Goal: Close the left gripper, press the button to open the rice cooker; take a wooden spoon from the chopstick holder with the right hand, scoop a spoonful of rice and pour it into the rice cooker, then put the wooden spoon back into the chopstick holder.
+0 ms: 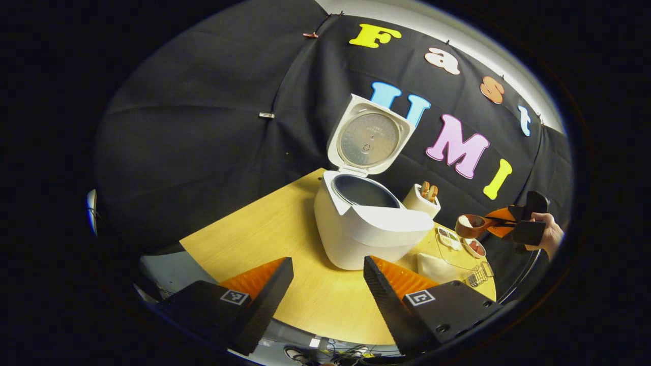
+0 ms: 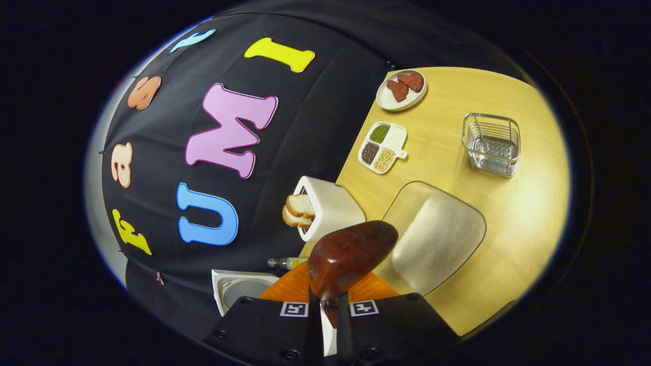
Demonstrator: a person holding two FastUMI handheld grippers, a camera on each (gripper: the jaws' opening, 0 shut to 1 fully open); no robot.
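Observation:
The white rice cooker (image 1: 374, 229) stands on the wooden table (image 1: 285, 229) with its lid (image 1: 368, 136) raised and the dark inner pot showing. My left gripper (image 1: 328, 262) hovers in front of it, open and holding nothing. Off to the right, my right gripper (image 1: 508, 223) is held by a hand, shut on the handle of a wooden spoon (image 1: 470, 225). In the right gripper view the spoon's brown bowl (image 2: 351, 254) juts out from the right gripper (image 2: 329, 300), over the edge of a clear tray of white rice (image 2: 437, 239). Whether the spoon carries rice I cannot tell.
A white toaster (image 2: 325, 206) with bread slices stands by the wall next to the cooker. Farther along are a compartment dish of grains (image 2: 382, 147), a plate with red pieces (image 2: 402, 89) and a wire holder (image 2: 491, 137). The cooker's lid (image 2: 239, 287) shows low left.

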